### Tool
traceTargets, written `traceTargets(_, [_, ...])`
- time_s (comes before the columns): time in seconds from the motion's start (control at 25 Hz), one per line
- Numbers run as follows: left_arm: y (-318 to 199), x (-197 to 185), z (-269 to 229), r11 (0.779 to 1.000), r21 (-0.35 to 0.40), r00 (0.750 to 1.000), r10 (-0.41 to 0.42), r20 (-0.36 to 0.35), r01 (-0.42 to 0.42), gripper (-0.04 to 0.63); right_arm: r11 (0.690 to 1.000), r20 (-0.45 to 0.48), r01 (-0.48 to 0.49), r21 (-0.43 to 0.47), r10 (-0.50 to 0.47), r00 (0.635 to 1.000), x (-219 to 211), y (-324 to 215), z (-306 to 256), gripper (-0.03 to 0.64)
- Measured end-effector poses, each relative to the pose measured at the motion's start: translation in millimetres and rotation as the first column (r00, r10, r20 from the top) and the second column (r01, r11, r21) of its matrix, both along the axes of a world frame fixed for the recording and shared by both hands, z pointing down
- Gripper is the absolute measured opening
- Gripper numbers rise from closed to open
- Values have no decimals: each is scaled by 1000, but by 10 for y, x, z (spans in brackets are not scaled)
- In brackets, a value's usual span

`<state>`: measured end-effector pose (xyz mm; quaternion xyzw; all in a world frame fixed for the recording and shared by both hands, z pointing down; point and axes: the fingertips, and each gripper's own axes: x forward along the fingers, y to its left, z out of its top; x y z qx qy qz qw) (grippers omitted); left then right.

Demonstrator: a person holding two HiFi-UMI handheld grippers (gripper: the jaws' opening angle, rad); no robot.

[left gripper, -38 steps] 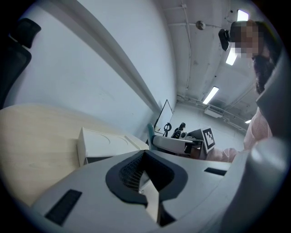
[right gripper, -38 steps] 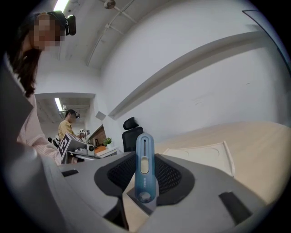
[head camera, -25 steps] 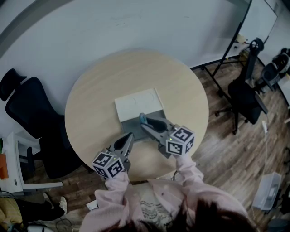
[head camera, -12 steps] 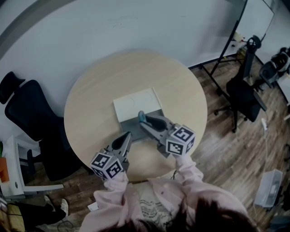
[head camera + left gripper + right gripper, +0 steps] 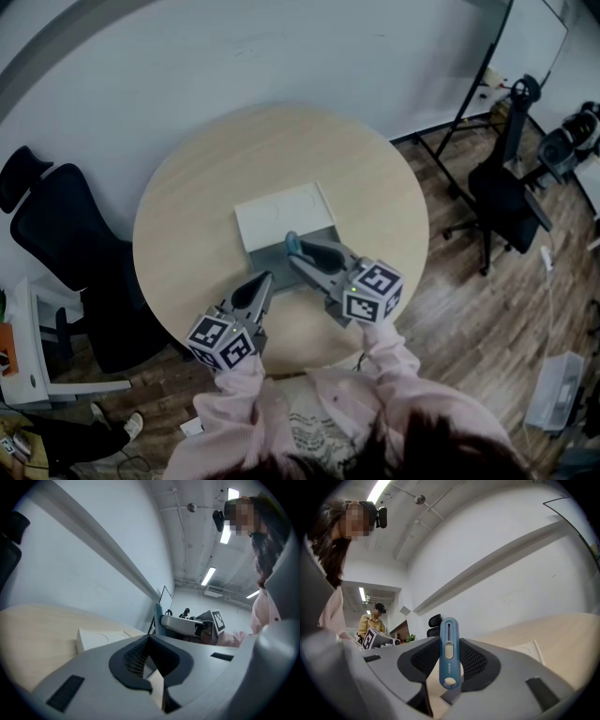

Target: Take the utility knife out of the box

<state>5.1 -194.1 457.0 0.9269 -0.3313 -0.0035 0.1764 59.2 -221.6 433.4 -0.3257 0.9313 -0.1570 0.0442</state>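
Right fingers (image 5: 480, 662) clamp a slim blue utility knife (image 5: 449, 654); left fingers (image 5: 133, 656) closed together, empty.

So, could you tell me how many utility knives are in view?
1. The blue utility knife is gripped in the right tongs, at the open box; its inside is partly hidden, so another could be there.

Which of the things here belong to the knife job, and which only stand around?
Job: utility knife, right gripper holding it, box, white lid.
Only around: black office chair, second chair, empty left gripper.
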Motion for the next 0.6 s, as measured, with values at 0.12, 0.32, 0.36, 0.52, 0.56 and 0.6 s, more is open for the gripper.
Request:
traceTargets(0.12, [5,1,-10,1000,5,1000,-1,0,1,9,1000,-1,0,3,0,1000,4,3,-5,143])
traceTargets(0.32, [-5,8,-23,1000,8,1000,1,-2,-1,9,1000,1,-2,6,2,1000,5,-10,-3,143])
traceTargets(0.36, [-5,10,-28,1000,9,1000,1,-4,-1,9,1000,-1,-2,5,2,1000,4,-11,0,143])
traceTargets(0.52, [9,22,-47,1000,7,1000,3,-5,-3,9,1000,-6,-3,-2,2,1000,4,0,10,143])
traceTargets(0.56, [11,26,-49,1000,6,1000,4,-5,-4,9,1000,-7,-3,-4,3,1000,7,3,11,143])
traceTargets(0.6, [12,31,-51,1000,6,1000,5,-5,-5,9,1000,-7,-4,-5,4,1000,10,5,12,143])
